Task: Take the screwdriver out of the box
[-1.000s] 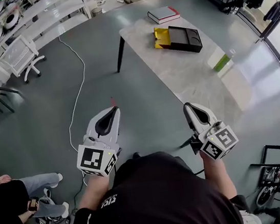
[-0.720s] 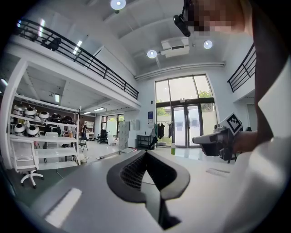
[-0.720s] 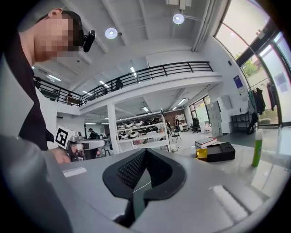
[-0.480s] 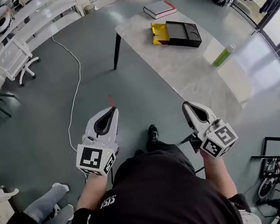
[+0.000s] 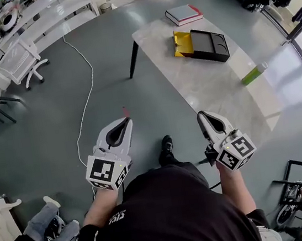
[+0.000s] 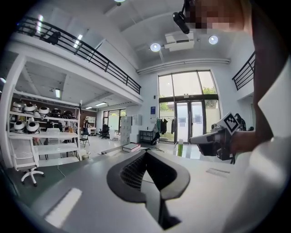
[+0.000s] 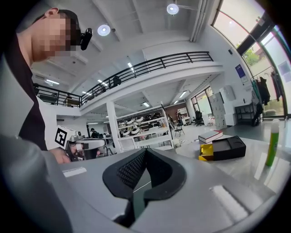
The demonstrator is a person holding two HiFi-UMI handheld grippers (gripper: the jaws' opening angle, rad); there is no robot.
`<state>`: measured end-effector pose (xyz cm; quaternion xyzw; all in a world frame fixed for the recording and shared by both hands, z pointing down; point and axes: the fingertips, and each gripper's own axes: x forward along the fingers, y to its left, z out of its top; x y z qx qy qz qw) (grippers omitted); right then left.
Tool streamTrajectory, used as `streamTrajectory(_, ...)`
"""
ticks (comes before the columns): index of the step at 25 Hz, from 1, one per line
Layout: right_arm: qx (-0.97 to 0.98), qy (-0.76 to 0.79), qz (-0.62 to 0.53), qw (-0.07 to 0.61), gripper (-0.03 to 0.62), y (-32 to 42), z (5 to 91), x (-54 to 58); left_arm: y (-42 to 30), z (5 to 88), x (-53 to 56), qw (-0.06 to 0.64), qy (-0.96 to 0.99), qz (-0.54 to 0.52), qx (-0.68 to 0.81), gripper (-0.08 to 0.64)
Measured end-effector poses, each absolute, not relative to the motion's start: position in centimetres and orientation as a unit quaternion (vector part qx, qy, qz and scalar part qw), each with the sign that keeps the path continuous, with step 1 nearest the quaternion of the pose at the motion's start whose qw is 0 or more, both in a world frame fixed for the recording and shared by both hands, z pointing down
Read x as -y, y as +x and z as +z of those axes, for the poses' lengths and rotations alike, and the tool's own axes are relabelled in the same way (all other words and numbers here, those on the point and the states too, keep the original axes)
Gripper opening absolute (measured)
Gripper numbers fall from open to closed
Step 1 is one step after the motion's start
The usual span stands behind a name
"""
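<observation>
Two grippers are held out in front of the person, neither carrying anything. The left gripper point(image 5: 126, 122) has its jaws pressed together with nothing between them. The right gripper point(image 5: 201, 115) likewise has its jaws closed and empty. Both point toward twelve o'clock in the head view.

The box point(image 5: 208, 45), black with a yellow part on its nine o'clock side, sits on the pale tabletop point(image 5: 208, 89). It lies at about one o'clock from the grippers and well apart from both. The screwdriver cannot be made out at this range.

A book point(image 5: 183, 14) with a red edge lies just beyond the box, at its eleven o'clock. A green bottle point(image 5: 252, 74) stands near the tabletop's three o'clock edge.

A white cable point(image 5: 85, 101) trails across the grey floor point(image 5: 47, 137) at the left gripper's eleven o'clock. White shelving point(image 5: 42, 18) and a white chair point(image 5: 22, 60) stand at ten o'clock. The person's dark shoe point(image 5: 166, 143) shows between the grippers.
</observation>
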<state>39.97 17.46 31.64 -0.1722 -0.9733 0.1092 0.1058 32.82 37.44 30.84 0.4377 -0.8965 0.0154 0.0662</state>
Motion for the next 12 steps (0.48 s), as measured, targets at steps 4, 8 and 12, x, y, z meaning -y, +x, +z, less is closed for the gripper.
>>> streamTrajectory(4,0.972,-0.178,0.114,0.105,0.014,36.1,31.6,-15.4,29.4,30.4,-35.2,0.07,0.437,0.019,0.897,0.002)
streamTrajectory(8,0.971,-0.178,0.122,0.107,0.015,32.5,31.2,-12.5,25.7,29.5,-32.0,0.072,0.44,0.022,0.895,0.002)
streamTrajectory(12,0.97,-0.177,0.126,0.107,0.014,29.6,31.0,-9.1,22.6,28.8,-28.4,0.074,0.445,0.025,0.892,0.002)
